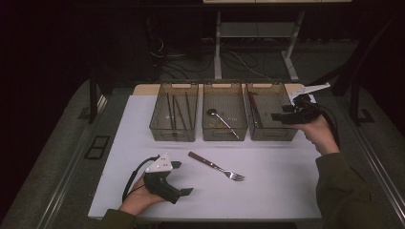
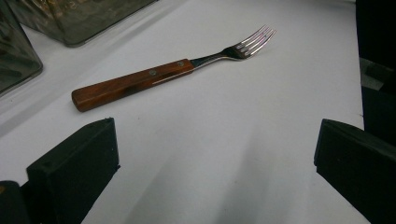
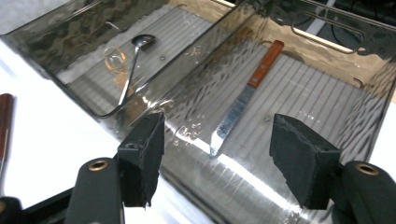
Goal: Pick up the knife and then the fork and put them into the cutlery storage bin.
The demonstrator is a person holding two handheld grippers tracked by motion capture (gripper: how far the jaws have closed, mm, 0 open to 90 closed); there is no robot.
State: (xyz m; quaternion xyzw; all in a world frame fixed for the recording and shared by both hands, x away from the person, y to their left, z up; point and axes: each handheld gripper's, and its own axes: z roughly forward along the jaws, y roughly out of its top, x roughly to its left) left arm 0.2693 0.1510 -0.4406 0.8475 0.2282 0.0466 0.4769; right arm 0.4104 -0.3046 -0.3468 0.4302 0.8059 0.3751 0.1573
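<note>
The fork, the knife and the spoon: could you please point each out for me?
fork (image 2: 135,81), left gripper view, on its wooden handle.
knife (image 3: 233,116), right gripper view, on its blade.
spoon (image 3: 142,40), right gripper view, on its bowl.

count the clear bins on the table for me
3, side by side along the table's far edge: the left bin holds dark sticks, the middle bin a spoon, the right bin a knife.
</note>
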